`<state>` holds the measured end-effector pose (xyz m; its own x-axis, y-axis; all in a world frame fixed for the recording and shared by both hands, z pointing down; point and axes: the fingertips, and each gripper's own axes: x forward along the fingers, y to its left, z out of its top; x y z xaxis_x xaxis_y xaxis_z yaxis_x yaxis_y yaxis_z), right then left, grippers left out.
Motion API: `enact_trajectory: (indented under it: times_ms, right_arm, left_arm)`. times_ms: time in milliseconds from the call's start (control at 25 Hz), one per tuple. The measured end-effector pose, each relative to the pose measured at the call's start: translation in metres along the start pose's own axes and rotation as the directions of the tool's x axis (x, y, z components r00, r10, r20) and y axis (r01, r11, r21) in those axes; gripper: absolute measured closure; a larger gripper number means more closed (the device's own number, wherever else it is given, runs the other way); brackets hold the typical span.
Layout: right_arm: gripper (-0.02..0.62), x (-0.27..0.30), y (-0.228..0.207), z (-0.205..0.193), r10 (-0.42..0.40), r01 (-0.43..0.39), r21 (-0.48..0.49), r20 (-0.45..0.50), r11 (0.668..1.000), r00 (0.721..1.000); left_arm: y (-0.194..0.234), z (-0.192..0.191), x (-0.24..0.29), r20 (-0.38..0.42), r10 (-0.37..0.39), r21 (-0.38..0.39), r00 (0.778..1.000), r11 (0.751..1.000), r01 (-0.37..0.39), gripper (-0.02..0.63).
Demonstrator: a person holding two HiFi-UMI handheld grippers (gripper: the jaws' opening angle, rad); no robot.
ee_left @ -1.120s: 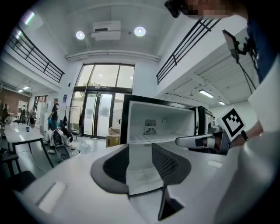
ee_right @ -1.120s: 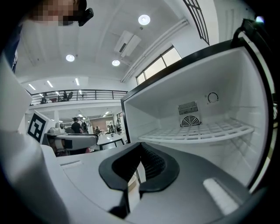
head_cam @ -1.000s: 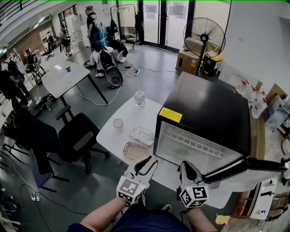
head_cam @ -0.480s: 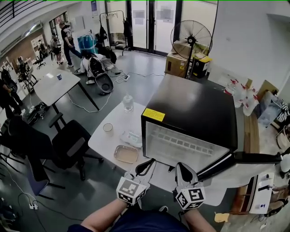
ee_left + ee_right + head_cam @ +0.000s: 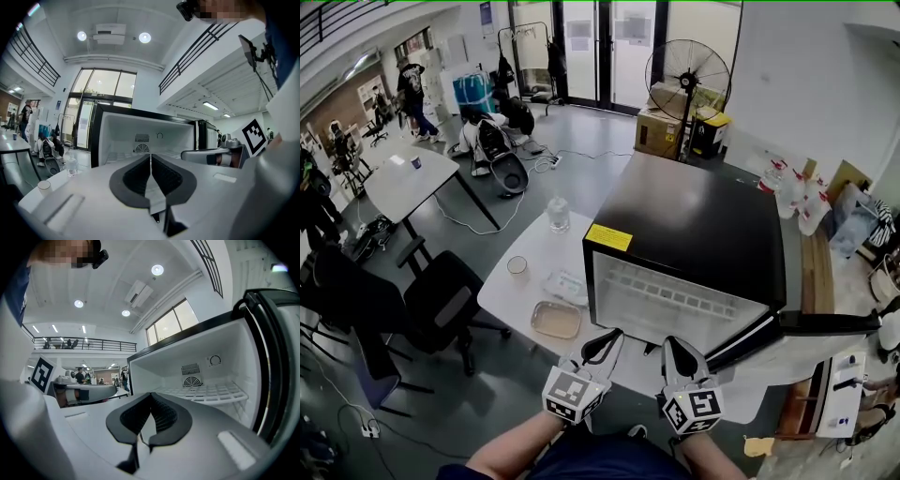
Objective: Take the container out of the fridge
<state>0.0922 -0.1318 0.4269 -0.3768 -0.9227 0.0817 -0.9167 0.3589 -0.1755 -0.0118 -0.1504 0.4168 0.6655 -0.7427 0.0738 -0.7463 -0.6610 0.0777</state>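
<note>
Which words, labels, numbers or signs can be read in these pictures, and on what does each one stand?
No text can be read anywhere.
Yellow label on top of the fridge: too small to read.
Papers on the glass doors: blurred.
Square markers on the left gripper and right gripper: patterns only, no letters.

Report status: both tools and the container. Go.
Left tool just closed, empty. Right tool shut, empty. Container on table, left of open fridge. Nothing in the way.
</note>
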Motion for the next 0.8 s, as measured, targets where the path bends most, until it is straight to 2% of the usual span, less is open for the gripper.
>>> enact_trajectory:
  times_ms: [800]
  right_arm:
    - [0.589, 0.0089, 0.0080, 0.0001, 0.036, -0.036, -0.017, -0.001, 0.999, 0.999]
  left_arm:
    - [0.0031, -0.0050, 0.0059, -0.020, -0.011, 0.008, 1.000, 1.000, 0.011, 0.594]
